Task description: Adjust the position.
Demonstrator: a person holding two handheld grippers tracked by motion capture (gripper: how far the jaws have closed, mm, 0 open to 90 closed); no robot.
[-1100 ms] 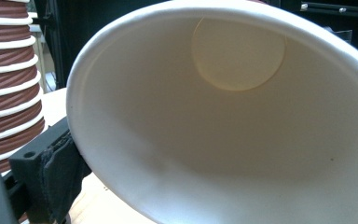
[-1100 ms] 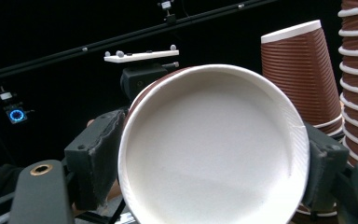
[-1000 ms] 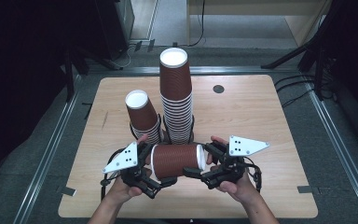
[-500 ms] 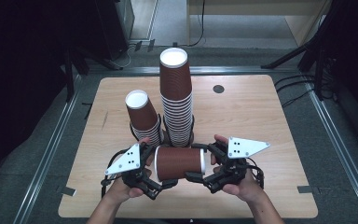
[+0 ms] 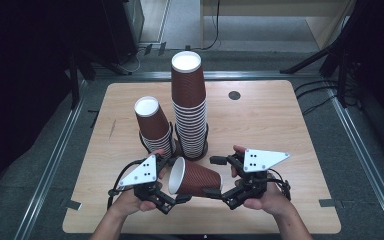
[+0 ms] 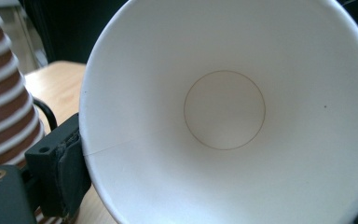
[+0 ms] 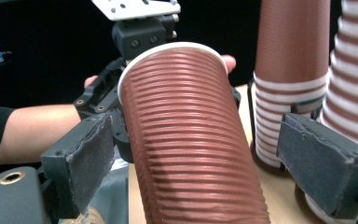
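A brown ribbed paper cup point(image 5: 197, 177) lies on its side in the air above the table's near edge, its white mouth toward my left gripper point(image 5: 172, 186). In the left gripper view the cup's white inside point(image 6: 223, 107) faces me, with the left pad point(image 6: 70, 179) pressed on the rim; these jaws have just been closing on it. The other jaw is hidden. My right gripper point(image 5: 213, 176) stands around the cup's base end. Its jaws have just been opening. In the right gripper view point(image 7: 205, 163) the cup point(image 7: 191, 140) stands between the pads, with a gap at the right pad point(image 7: 321, 163).
Two stacks of upturned brown cups stand just beyond the hands: a tall one point(image 5: 189, 105) and a shorter, leaning one point(image 5: 154, 125), each in a black ring. The wooden table point(image 5: 280, 125) has a small dark round hole point(image 5: 234, 95) at the back right. Metal rails run along both sides.
The right gripper's jaws have spread away from the cup. The cup has turned so that its white mouth now shows at the left. Both hands have stayed about where they were.
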